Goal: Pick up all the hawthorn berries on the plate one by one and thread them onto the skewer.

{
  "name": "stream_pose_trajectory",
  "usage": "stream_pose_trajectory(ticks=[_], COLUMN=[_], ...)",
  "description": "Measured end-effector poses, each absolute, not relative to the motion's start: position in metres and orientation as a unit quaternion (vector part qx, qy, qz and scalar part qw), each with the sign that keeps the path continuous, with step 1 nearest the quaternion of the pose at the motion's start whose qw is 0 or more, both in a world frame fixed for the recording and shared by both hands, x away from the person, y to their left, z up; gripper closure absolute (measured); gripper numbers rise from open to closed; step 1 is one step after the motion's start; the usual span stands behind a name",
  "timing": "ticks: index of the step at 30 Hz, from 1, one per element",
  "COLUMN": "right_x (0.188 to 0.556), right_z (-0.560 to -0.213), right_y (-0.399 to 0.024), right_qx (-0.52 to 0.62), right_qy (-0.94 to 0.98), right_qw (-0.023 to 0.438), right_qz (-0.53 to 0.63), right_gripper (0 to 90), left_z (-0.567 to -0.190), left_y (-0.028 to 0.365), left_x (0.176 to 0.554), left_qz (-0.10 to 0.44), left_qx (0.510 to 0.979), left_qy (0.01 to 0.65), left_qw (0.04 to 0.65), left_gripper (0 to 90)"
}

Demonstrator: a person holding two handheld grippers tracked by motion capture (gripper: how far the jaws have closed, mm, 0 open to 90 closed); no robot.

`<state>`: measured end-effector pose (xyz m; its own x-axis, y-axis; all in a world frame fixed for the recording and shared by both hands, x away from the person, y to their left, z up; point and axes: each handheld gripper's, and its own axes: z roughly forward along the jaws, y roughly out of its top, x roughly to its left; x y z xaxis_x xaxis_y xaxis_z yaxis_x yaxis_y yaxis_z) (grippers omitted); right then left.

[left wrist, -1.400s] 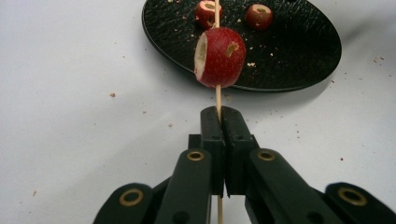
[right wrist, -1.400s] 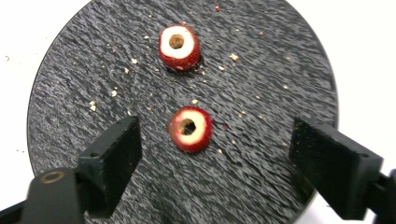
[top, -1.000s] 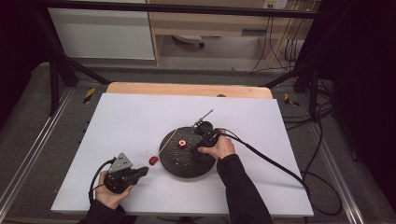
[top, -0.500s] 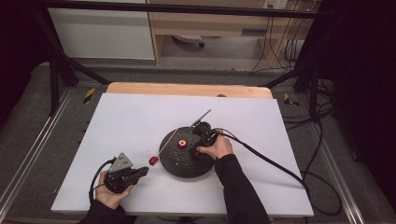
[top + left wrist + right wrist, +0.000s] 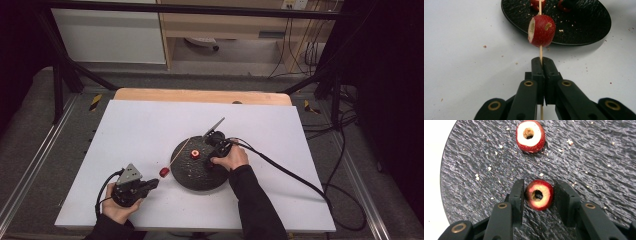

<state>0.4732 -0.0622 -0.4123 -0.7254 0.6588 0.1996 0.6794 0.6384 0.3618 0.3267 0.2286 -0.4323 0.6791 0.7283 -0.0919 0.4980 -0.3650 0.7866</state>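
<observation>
My left gripper (image 5: 542, 61) (image 5: 152, 183) is shut on a thin wooden skewer (image 5: 540, 51) (image 5: 179, 152) that carries a red cored fruit piece (image 5: 542, 30) (image 5: 164, 172) just outside the black plate (image 5: 586, 27) (image 5: 200, 182). The skewer's far end reaches over the plate. Over the plate, my right gripper (image 5: 539, 182) (image 5: 212, 161) has just been closing, and its pads now press both sides of a cored red fruit piece (image 5: 544, 200) lying hole-up. Another cored fruit piece (image 5: 530, 136) (image 5: 195, 154) lies farther along the plate.
The plate (image 5: 474, 165) sits near the middle of a white board (image 5: 150, 125) on a wooden table (image 5: 200, 95). Crumbs dot the plate and board. A black cable (image 5: 290, 172) trails right from the right gripper. Metal rails run along both sides.
</observation>
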Motion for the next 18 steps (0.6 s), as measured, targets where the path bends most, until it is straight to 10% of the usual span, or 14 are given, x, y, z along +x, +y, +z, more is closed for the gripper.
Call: stream_pose_trajectory(ticks=[18], right_x=[0.468], right_z=[-0.4], right_y=[-0.066], right_qx=[-0.375], right_qy=[-0.899], right_qw=[0.022], right_qz=[-0.227], right_gripper=[62.7], left_z=[-0.433], left_y=[0.227], left_x=[0.326], left_qz=[0.146], left_qx=[0.817], left_qy=[0.372], left_qw=[0.416], left_gripper=[88.4])
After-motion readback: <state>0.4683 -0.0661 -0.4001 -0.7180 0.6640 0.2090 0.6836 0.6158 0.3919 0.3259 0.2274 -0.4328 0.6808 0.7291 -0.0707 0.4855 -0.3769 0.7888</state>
